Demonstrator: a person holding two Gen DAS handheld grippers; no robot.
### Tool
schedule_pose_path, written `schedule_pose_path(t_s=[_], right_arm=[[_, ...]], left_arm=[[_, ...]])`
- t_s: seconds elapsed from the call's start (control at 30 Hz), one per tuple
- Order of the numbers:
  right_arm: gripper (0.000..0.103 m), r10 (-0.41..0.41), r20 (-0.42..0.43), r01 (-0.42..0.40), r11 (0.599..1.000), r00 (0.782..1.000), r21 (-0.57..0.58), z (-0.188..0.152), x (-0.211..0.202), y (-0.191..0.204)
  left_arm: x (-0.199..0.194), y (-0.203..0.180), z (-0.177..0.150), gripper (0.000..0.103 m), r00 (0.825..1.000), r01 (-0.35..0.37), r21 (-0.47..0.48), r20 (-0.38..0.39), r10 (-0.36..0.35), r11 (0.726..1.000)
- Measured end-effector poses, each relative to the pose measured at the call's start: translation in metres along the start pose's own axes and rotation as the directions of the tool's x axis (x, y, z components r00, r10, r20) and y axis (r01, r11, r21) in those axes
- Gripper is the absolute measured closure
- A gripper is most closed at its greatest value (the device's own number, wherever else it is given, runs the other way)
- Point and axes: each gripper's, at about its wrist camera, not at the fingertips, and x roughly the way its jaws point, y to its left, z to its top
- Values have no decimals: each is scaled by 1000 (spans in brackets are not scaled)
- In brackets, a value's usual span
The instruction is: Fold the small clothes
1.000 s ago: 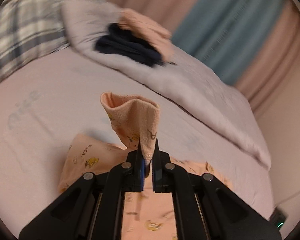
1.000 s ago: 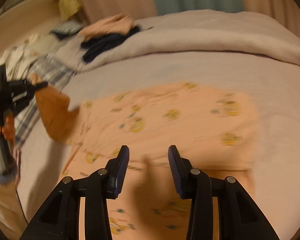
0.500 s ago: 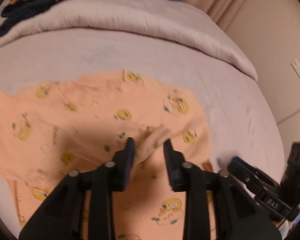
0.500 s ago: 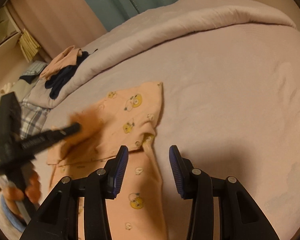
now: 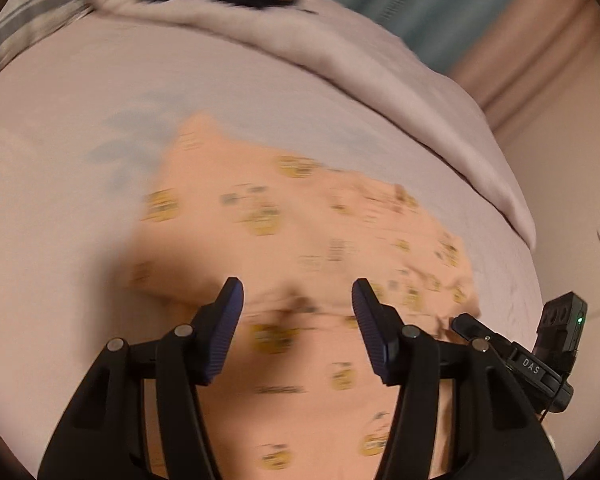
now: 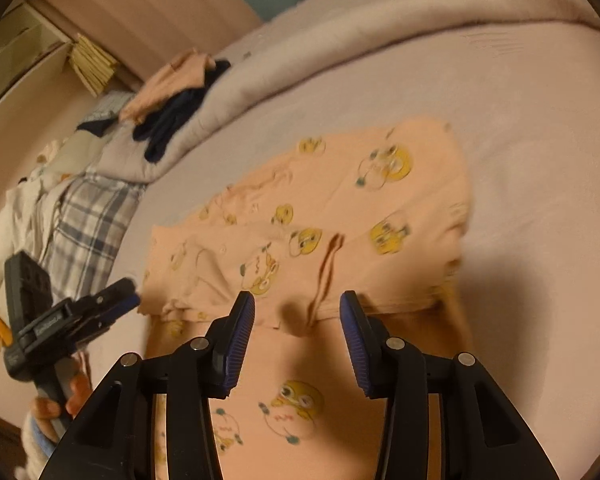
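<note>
A small peach garment with yellow cartoon prints (image 5: 300, 240) lies on the pink bed sheet, its upper part folded over the lower; it also shows in the right wrist view (image 6: 320, 216). My left gripper (image 5: 298, 300) is open and empty, just above the folded edge. My right gripper (image 6: 298, 308) is open and empty over the same fold edge. The right gripper's tip shows at the right of the left wrist view (image 5: 512, 352). The left gripper shows at the left of the right wrist view (image 6: 72, 316).
A rolled lilac duvet (image 6: 340, 40) lies along the far side with dark and peach clothes (image 6: 176, 108) on it. A plaid cloth (image 6: 88, 224) and other laundry sit at the left. Curtains (image 5: 440, 12) hang behind.
My left gripper carried a lifted part of the garment across, let it go and opened wide. The garment now lies folded. My right gripper stayed open and moved over the fold edge.
</note>
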Motion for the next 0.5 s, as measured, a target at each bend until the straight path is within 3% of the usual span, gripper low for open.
schedule_pose_path(t_s=[0.1, 0.23, 0.3, 0.33, 0.37, 0.5], right_arm=[[58, 10, -20, -10, 1000, 1000, 15, 2, 13, 4], [59, -54, -45, 54, 999, 998, -1, 4, 27, 6], [72, -73, -35, 72, 997, 997, -13, 3, 28, 8], [89, -81, -27, 80, 996, 996, -30, 2, 25, 10], [94, -75, -18, 75, 996, 997, -40, 3, 24, 12], [96, -96, 69, 103, 988, 993, -115, 9, 4, 26]], left_arm=[[-5, 20, -6, 47, 1000, -16, -43, 6, 17, 999], [-11, 34, -17, 47, 1000, -22, -73, -2, 22, 997], [-12, 41, -16, 47, 1000, -23, -89, -2, 23, 996], [-15, 45, -16, 47, 1000, -22, -98, -1, 22, 995], [-20, 51, -17, 47, 1000, -22, -108, 2, 23, 994], [-29, 64, -16, 47, 1000, -22, -136, 16, 24, 990]])
